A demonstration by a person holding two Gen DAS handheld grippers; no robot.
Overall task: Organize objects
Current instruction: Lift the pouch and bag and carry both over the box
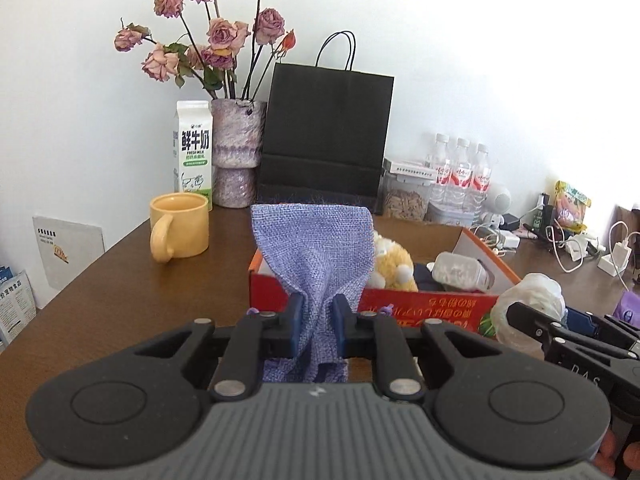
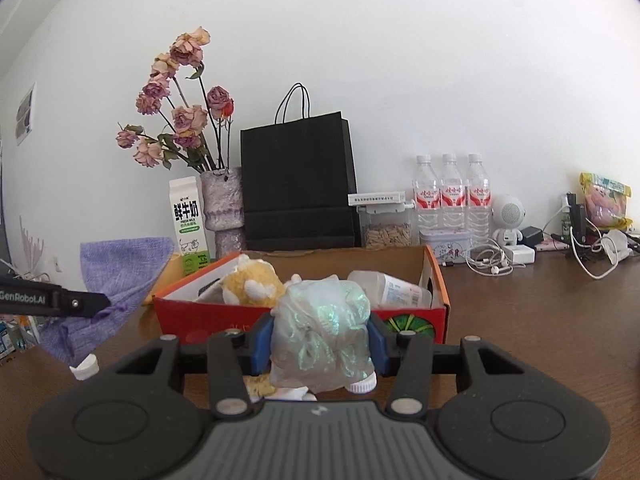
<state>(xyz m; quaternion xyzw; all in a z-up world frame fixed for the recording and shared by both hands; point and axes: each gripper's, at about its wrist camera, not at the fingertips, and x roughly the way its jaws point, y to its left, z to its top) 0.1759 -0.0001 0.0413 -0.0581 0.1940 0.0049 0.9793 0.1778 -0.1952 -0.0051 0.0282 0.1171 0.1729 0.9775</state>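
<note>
Left wrist view: the left gripper (image 1: 316,322) is pinching a purple woven cloth (image 1: 316,248), jaws narrow and clamped on a bunched fold, with the rest of the fabric standing up in front of the red cardboard box (image 1: 420,306). Inside the box a yellow plush toy (image 1: 394,264) and a clear plastic bottle (image 1: 462,272) are already lying. The yellow mug (image 1: 180,226) is sitting on the brown table (image 1: 120,280) just left of the box.

What could go wrong: only a fold is being pinched, so the loose cloth could probably snag the box rim or brush the mug as it's being moved.

Right wrist view: the right gripper (image 2: 320,344) is holding a shimmery gauze pouch (image 2: 324,336) at a middling width, pads pressing on both sides, right in front of the box (image 2: 400,316). The pouch looks squishy, so I'm guessing it could slip out.

Readable stuff: the milk carton (image 2: 188,224) is showing "鲜牛奶" and "FRESH MILK", the left gripper's arm (image 2: 52,300) is reading "GenRobot.AI", and the box front has upside-down print I can't make out. The water bottles (image 2: 452,196) have red labels, too small to read.
</note>
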